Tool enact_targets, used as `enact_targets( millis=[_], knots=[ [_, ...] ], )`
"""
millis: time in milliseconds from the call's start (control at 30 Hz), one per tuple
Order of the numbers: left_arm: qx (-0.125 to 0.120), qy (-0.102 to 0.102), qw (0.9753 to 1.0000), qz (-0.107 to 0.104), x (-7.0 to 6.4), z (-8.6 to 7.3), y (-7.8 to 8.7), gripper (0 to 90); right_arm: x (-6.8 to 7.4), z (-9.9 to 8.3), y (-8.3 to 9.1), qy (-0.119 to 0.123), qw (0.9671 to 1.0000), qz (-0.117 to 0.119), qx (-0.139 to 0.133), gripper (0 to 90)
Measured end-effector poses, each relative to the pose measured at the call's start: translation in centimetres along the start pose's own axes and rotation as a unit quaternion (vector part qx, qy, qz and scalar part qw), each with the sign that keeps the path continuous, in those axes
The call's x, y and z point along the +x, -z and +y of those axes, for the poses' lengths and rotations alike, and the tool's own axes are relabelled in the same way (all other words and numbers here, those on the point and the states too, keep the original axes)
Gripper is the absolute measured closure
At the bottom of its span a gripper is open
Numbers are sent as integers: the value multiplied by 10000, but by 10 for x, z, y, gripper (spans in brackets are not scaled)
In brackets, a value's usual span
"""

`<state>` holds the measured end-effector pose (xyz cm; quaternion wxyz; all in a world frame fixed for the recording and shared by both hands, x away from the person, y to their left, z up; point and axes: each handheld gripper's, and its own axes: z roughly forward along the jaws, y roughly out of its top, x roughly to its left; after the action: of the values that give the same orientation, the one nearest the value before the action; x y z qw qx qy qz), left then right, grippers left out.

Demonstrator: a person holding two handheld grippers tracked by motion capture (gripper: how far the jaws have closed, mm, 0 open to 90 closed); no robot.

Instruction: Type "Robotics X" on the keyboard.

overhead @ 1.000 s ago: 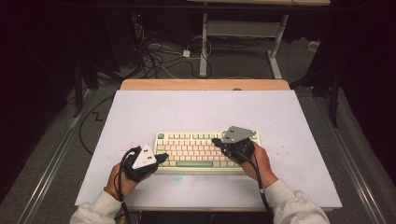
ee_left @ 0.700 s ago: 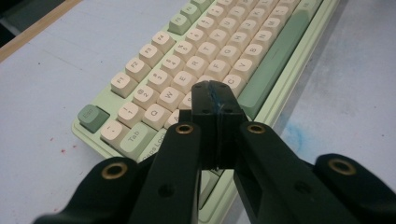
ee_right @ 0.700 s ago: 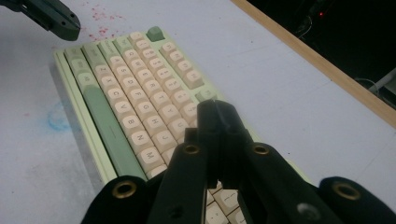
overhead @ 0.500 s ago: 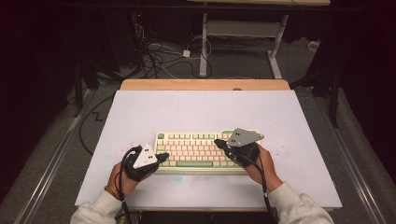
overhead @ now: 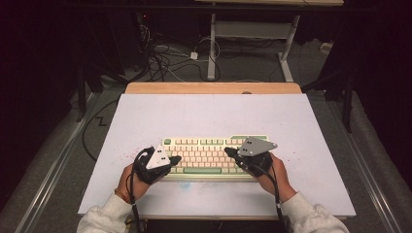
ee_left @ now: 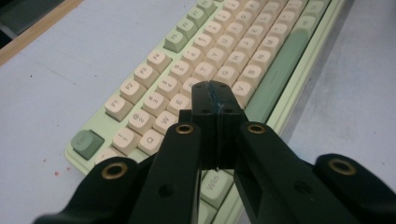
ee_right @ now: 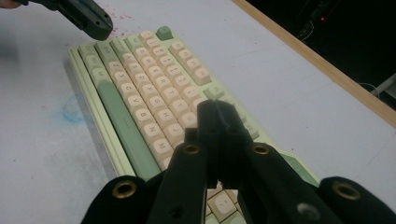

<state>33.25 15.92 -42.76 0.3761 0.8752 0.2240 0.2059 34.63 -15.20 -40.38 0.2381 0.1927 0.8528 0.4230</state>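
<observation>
Left tongs (ee_left: 215, 100) closed on nothing, jaws pressed flat together, tip hanging over the left part of the keyboard (overhead: 214, 154), close above the letter keys near the long green bar (ee_left: 275, 74). Right tongs (ee_right: 218, 116) closed and empty as well, pointing along the rows from the right end of the keyboard. Keyboard lying flat on the white table (overhead: 204, 116), near the front edge, between both hands, long side parallel to that edge. Seems to be key pressing with the closed tips, one tip for each half.

Possible trouble from here:
- Tip broader than one key cap, so two neighbour keys pressed at once if not centred well.
- Slanted push instead of straight down, so keyboard sliding on the smooth table toward the front edge.
- Too strong push, so a cap scratched or popped off.
- Both tips moving to the middle keys together, so a collision of the tongs.
- Cable (overhead: 132, 204) from the left hand dragging near the table edge, maybe catching there and pulling the tip off its key.
</observation>
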Motion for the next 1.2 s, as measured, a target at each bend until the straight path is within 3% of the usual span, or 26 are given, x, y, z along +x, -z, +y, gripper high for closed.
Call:
enact_targets(
  millis=[333, 633, 1200],
  knots=[
    [231, -121, 9994, -249, -2, 21, -22, 876, -2, -7, 9, -25, 10000, -33, 9, 900],
    [424, -230, 9983, -320, -1, 36, -44, 876, -1, -10, 9, -27, 10000, -26, 63, 900],
    [500, -194, 9978, -387, 4, 40, -60, 876, -1, -11, 6, 8, 10000, 17, 96, 900]
  ],
)
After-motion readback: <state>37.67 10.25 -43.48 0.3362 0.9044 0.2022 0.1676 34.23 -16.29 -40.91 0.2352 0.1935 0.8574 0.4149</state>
